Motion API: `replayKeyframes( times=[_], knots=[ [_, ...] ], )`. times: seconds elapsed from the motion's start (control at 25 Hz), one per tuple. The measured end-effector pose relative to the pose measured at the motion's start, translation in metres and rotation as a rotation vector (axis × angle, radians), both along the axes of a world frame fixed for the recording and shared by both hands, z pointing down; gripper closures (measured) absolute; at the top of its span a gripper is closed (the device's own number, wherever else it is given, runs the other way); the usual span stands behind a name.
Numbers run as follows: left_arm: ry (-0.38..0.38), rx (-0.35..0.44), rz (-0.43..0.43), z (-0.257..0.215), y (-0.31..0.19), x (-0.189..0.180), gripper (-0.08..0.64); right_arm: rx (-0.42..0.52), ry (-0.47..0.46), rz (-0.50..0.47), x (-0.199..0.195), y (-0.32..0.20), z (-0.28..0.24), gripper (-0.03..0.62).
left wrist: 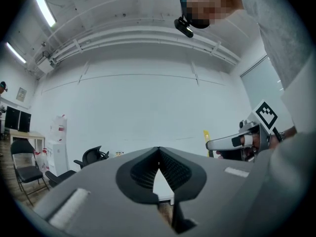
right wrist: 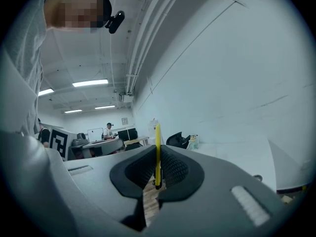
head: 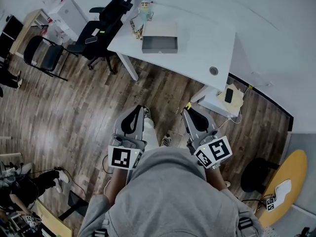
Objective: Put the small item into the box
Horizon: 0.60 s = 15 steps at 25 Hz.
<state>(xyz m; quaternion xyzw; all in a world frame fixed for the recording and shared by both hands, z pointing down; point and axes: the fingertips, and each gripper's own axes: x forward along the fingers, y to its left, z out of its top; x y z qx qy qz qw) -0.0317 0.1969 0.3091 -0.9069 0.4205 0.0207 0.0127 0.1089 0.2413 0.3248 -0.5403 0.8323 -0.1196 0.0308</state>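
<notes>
Jaws of the left gripper (left wrist: pixel 158 151) are pressing together at their tips, and I am seeing nothing held between them. Jaws of the right gripper (right wrist: pixel 157 154) are clamping a thin yellow small item (right wrist: pixel 157 142), which is standing upright between the ridged black pads and sticking out above the tips.

From the head view I am looking steeply down on a person in a grey top who is holding both grippers side by side, close in front of the body and above a wooden floor (head: pixel 74 102). Both are pointing toward the far side of the room, each showing its marker cube at the near end. The small item is showing there only as a yellow speck at the tip of the right gripper.

The box (head: pixel 159 43) is grey and is sitting on a white table (head: pixel 207 38) at the far side, near that table's left end and well apart from both grippers. A small toy figure (head: pixel 144 10) is standing just beyond the box, at the table's far left corner. Black office chairs (head: pixel 106 23) are standing to the left of the table. The small item is not yet in the box.
</notes>
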Motion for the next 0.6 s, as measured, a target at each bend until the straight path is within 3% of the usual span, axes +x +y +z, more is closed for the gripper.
replayKeyframes(
  times=[0.6],
  knots=[
    [0.021,-0.025,0.065,0.009,-0.087,0.014,0.557,-0.042,0.025,0.071,0.011,-0.073,0.005,0.552]
  ],
)
